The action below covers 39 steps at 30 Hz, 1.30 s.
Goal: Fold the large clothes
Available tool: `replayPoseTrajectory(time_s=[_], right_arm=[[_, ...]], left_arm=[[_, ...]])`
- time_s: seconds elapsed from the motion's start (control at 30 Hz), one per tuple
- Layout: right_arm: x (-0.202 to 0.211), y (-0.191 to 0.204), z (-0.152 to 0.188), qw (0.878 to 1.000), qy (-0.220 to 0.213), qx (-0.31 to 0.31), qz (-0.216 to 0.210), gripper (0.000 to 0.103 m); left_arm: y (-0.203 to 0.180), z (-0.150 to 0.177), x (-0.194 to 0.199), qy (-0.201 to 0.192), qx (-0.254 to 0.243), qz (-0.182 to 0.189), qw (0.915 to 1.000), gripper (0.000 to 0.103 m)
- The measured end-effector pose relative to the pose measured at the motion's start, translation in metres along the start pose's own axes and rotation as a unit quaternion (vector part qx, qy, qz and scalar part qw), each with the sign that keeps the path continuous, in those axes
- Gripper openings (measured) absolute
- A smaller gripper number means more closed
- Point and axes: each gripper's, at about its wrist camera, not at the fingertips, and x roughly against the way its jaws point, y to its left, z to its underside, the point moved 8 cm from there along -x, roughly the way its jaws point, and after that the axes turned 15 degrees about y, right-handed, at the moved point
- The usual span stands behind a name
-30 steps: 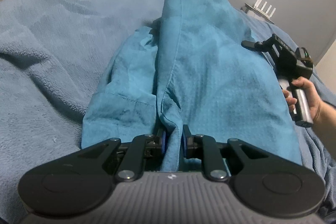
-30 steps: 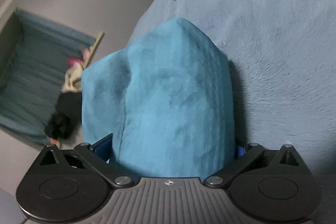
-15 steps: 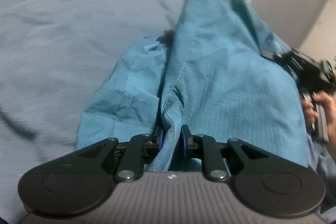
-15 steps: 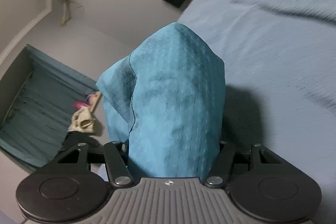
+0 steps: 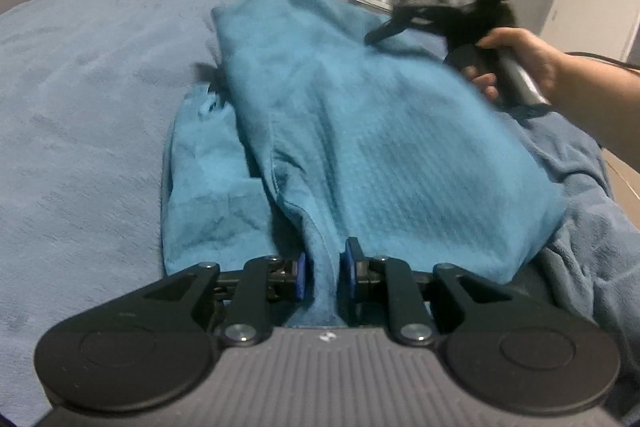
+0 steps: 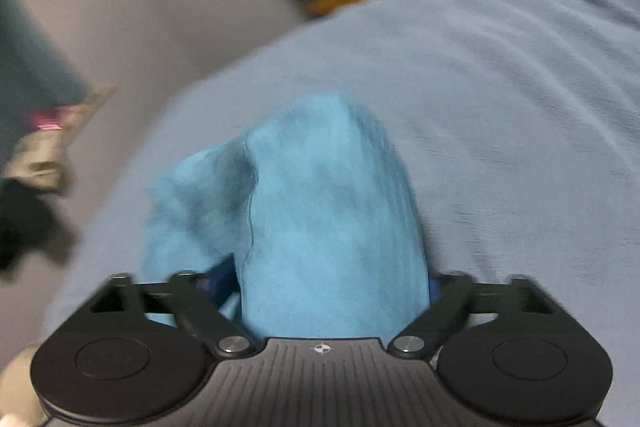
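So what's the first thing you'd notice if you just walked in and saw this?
The big teal garment, lying partly folded in the middle of the pale blue blanket. The left hand-held gripper pinches its near edge. The right hand-held gripper, jaws opening, has a bunch of it between them.

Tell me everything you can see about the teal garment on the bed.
The teal garment is a large piece of soft, finely textured knit with stitched seams and a hem. It lies partly folded on a pale blue fleece blanket, one layer lapped over another. The left gripper pinches a bunched edge between its blue pads. At the far end, cloth sits between the opening jaws of the right gripper, draped in a hump; whether the pads touch it is unclear through the blur.
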Motion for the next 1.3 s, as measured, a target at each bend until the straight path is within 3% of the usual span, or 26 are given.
replayPoseTrajectory(time_s=[0.07, 0.13, 0.27, 0.33, 0.4, 0.43, 0.53, 0.73, 0.9, 1.07, 1.3], right_arm=[[0.001, -0.019, 0.001, 1.000, -0.012, -0.022, 0.001, 0.103], [0.011, -0.020, 0.006, 0.998, -0.054, -0.021, -0.001, 0.101], [0.043, -0.002, 0.016, 0.984, -0.160, 0.036, 0.069, 0.097], [0.054, 0.018, 0.021, 0.966, -0.211, 0.076, 0.127, 0.081], [0.054, 0.040, 0.020, 0.955, -0.231, 0.093, 0.158, 0.066], [0.047, 0.060, 0.022, 0.956, -0.228, 0.097, 0.159, 0.059], [0.016, 0.088, 0.021, 0.962, -0.199, 0.105, 0.157, 0.052], [-0.073, 0.145, 0.015, 0.964, -0.127, 0.141, 0.185, 0.058], [-0.117, 0.184, 0.023, 0.964, -0.082, 0.189, 0.170, 0.058], [-0.094, 0.208, 0.021, 0.972, -0.088, 0.188, 0.107, 0.055], [0.009, 0.180, 0.085, 0.960, -0.156, 0.215, 0.092, 0.063]], left_arm=[[0.000, 0.002, 0.004, -0.003, -0.003, 0.006, 1.0000, 0.014], [-0.001, 0.003, 0.007, -0.008, -0.014, -0.003, 0.9999, 0.014], [0.004, 0.003, 0.009, -0.023, -0.022, -0.019, 0.9993, 0.014], [0.000, 0.007, 0.018, -0.041, -0.032, -0.036, 0.9980, 0.014], [-0.004, 0.005, 0.021, -0.059, -0.041, -0.052, 0.9961, 0.014], [-0.004, 0.004, 0.024, -0.066, -0.044, -0.057, 0.9952, 0.014], [0.002, 0.008, 0.025, -0.064, -0.040, -0.056, 0.9956, 0.014], [0.012, 0.007, 0.017, -0.043, -0.022, -0.048, 0.9977, 0.014], [0.016, 0.007, 0.014, -0.030, -0.009, -0.038, 0.9988, 0.014], [0.013, 0.005, 0.016, -0.030, -0.011, -0.032, 0.9990, 0.014], [0.016, 0.005, 0.013, -0.029, -0.011, -0.034, 0.9989, 0.014]])
